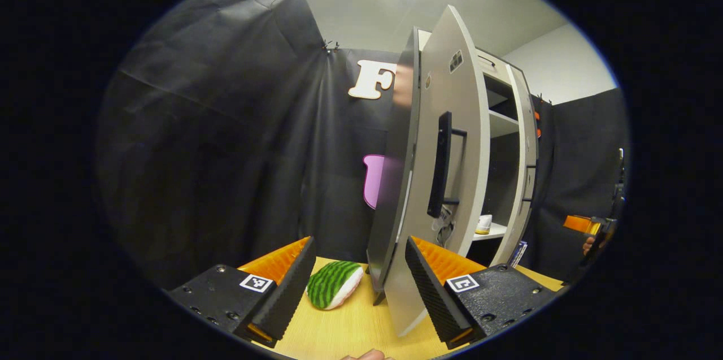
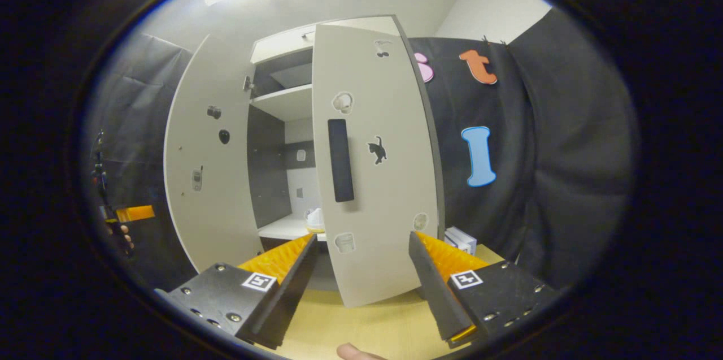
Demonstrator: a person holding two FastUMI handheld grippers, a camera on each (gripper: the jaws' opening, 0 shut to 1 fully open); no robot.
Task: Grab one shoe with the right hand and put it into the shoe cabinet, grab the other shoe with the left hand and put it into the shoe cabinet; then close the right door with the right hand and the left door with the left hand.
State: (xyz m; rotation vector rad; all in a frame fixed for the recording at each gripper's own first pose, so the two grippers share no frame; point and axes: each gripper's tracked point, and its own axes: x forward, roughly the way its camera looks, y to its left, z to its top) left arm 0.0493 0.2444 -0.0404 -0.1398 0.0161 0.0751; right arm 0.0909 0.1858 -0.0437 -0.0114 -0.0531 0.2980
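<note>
Both grippers are held wide and empty. The left gripper [image 1: 357,283] is aligned with the left door [image 1: 446,179], edge-on just ahead, presumably for pushing. The right gripper [image 2: 361,281] is faced squarely at the right door [image 2: 375,179], still ajar. A shoe [image 2: 314,220] is seen on the cabinet [image 2: 282,103] shelf beyond.

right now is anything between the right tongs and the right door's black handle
Nothing visible: the right tongs hang open before the white right cabinet door, with a clear gap up to its black bar handle.
</note>
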